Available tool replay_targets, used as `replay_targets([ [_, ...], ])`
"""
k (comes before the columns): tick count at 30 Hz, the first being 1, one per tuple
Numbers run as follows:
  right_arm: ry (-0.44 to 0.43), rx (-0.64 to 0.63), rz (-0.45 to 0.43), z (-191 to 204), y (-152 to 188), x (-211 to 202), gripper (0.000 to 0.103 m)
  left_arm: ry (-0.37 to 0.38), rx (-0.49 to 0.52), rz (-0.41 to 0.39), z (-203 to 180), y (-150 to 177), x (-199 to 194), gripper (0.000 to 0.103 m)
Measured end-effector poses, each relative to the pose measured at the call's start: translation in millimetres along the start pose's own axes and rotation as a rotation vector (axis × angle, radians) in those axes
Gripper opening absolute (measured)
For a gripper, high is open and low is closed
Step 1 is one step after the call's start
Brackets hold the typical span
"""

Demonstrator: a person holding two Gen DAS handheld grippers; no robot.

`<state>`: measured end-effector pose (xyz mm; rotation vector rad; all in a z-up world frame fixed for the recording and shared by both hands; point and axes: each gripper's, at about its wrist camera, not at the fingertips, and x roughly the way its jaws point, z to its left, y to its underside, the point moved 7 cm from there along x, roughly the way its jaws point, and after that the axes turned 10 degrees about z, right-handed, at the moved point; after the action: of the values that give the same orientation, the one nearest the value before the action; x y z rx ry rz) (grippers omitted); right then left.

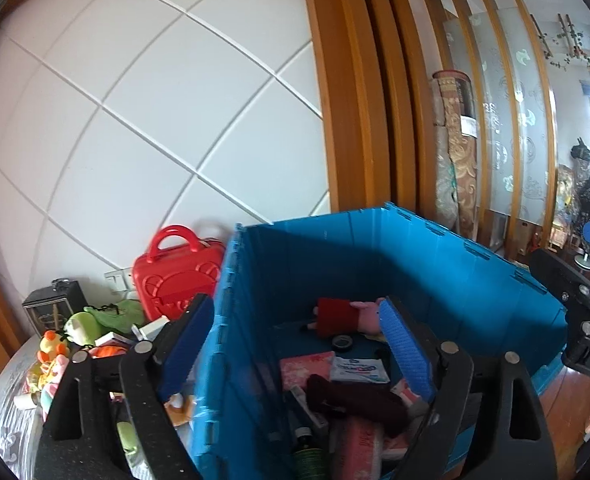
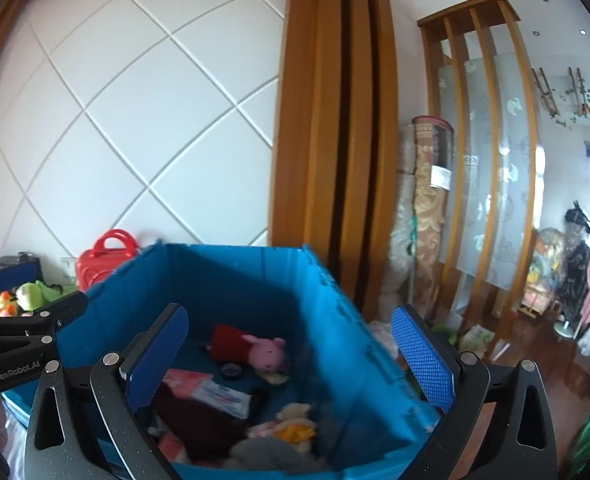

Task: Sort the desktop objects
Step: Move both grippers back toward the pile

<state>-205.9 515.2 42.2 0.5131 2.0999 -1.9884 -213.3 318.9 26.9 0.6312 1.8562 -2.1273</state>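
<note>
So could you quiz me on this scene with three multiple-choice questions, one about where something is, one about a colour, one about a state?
1. Where does the pink pig plush lie?
A. inside the blue crate
B. on the floor
C. on top of the red case

2. What colour are the pads of the right hand-held gripper?
A. green
B. blue
C. white

3. How do the jaws of the left hand-held gripper stand?
A. shut on a bottle
B. shut on nothing
C. open, holding nothing

Answers: 1 A, it rests on the crate's bottom; 2 B, both pads show blue; 3 C, the fingers stand wide apart with nothing gripped.
</note>
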Motion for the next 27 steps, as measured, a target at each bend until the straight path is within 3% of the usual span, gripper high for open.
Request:
replay_targets([
  [12, -0.121, -0.099, -0.084, 114, -13, -33, 0.103, -0.065, -0.098, -0.052, 116, 22, -35, 0.091],
  [20, -0.189, -0.148, -0.104, 229, -16, -55, 0.103, -0.121, -0.182, -0.031, 245, 57, -50, 0.091],
  [27, -0.249, -0.213, -0.067, 346, -1, -63, 0.103, -0.190, -0.223, 0.063, 359, 105, -44, 0.091],
])
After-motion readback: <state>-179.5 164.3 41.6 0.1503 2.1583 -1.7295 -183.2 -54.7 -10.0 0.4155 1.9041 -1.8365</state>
